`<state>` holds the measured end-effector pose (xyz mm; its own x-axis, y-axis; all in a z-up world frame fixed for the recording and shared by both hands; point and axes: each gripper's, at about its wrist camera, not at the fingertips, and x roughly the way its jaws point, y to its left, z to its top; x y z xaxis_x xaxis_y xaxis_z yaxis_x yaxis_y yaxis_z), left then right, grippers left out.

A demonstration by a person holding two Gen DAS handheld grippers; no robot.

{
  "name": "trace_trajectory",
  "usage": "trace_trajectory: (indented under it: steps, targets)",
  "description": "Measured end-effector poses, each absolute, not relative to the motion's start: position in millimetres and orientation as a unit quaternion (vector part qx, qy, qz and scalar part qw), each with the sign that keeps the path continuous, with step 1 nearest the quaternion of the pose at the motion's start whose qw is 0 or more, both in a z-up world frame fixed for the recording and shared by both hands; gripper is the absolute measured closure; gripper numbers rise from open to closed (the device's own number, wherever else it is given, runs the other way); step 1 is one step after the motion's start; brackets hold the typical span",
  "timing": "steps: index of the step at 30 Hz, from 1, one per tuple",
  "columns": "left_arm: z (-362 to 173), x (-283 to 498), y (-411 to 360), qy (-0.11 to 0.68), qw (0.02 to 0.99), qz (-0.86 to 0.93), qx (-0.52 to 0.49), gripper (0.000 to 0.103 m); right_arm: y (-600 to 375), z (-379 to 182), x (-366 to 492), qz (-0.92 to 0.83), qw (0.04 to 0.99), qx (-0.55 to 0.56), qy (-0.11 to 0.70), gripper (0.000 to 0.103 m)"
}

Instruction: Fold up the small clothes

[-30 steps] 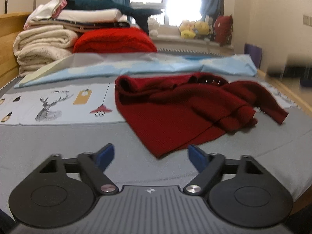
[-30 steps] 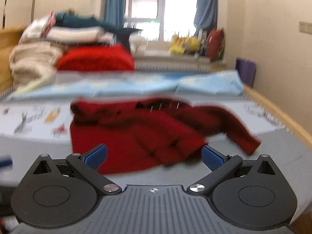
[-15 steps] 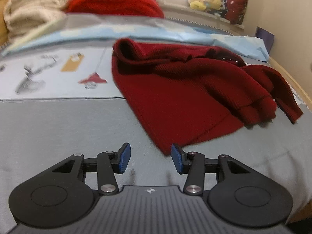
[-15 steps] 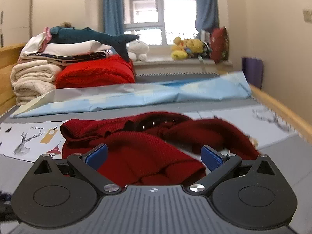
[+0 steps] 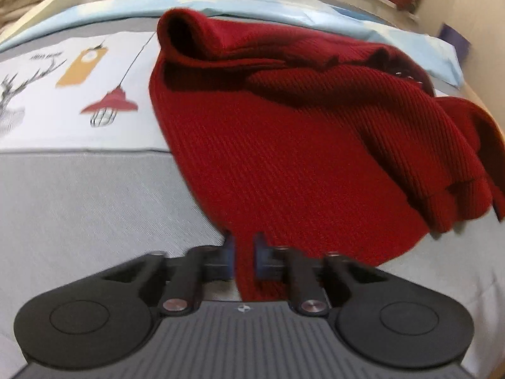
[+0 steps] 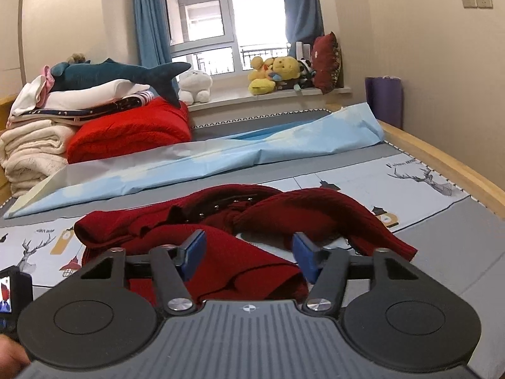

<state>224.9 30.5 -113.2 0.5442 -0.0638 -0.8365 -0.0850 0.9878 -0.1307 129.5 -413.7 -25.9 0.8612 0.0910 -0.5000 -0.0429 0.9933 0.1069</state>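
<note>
A small dark red knit sweater [image 5: 284,145] lies crumpled on the grey bed cover, its sleeves bunched toward the right. My left gripper [image 5: 244,254] is shut on the sweater's near bottom corner, with the knit pinched between the blue pads. In the right wrist view the same sweater [image 6: 221,252] lies just beyond my right gripper [image 6: 247,254]. Its jaws are closing and stand half apart over a fold of the sweater, and the blue pads do not press on it.
A light blue sheet [image 6: 221,161] lies across the bed behind the sweater. Stacked blankets, a red blanket [image 6: 129,132] and a plush shark sit at the back left. The wooden bed rail [image 6: 442,158] runs along the right. A printed white panel [image 5: 72,94] lies left of the sweater.
My left gripper came down and forward to the sweater's near corner and closed on it. My right gripper moved up to the sweater and its jaws narrowed from wide apart.
</note>
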Motion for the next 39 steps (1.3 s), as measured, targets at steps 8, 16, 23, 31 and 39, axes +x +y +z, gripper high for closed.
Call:
trace_trajectory:
  steps: [8,16,23,31,39]
  targets:
    - [-55.2,173.8,119.2,0.445,0.893,-0.051,0.046,0.097,-433.1,-33.4,139.0,0.008,0.954,0.106,0.279,0.066]
    - [-91.4,113.5,190.7,0.555,0.818,-0.118,0.097,0.097,-436.3,-53.8,149.7,-0.017,0.934,0.142,0.327,0.075]
    - [-92.5,117.0,222.5,0.556,0.822,-0.120,-0.007,0.069,-407.7,-111.2,178.7,0.005,0.864,0.147,0.481,0.062]
    - [-111.7,134.0,218.7,0.597,0.795,-0.108,-0.013,0.061,-381.0,-159.6,211.9,-0.045,0.828,0.086,0.553,0.057]
    - [-115.1,142.1,191.8,0.591,0.798,-0.114,0.022,0.093,-370.0,-153.0,202.2,0.028,0.851,0.053,0.522,0.103]
